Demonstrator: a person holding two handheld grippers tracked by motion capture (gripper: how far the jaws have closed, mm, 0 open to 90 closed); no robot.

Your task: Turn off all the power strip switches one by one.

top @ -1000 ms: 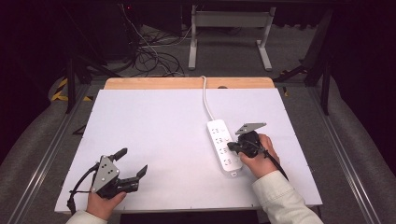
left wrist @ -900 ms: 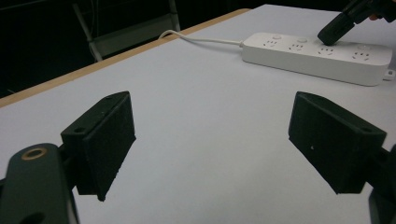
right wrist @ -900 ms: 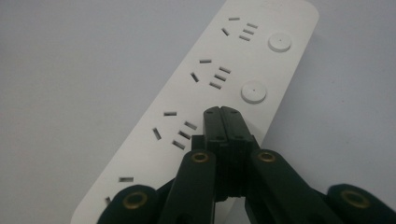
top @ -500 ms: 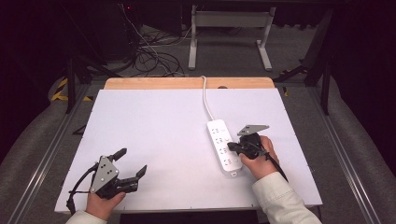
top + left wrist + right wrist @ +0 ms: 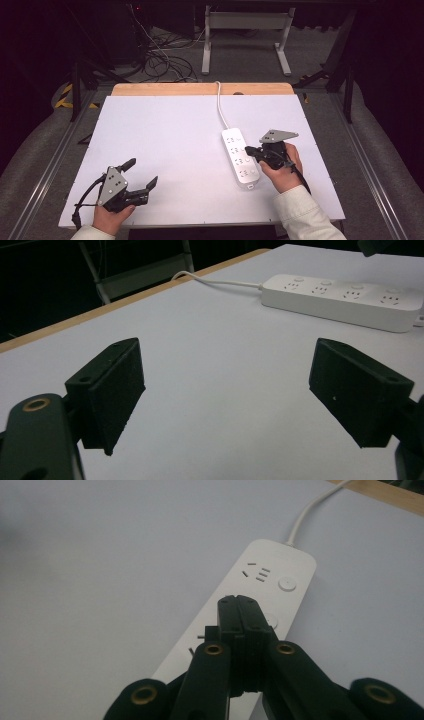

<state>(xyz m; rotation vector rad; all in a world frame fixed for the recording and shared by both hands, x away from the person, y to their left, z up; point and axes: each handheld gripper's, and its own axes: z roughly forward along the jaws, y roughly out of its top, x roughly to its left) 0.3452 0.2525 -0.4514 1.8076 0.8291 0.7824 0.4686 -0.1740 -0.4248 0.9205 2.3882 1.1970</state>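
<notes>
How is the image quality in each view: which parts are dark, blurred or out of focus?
High view: the white table is evenly lit, the floor behind it nearly black. Left gripper view: the pads are soft and close, the power strip a little sharper, the background dark. Right gripper view: the shut right hand-held gripper is dark, the strip's near end blurred.

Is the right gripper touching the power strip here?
Cannot tell. In the right gripper view the shut right gripper overlaps the power strip, hiding any contact or gap.
</notes>
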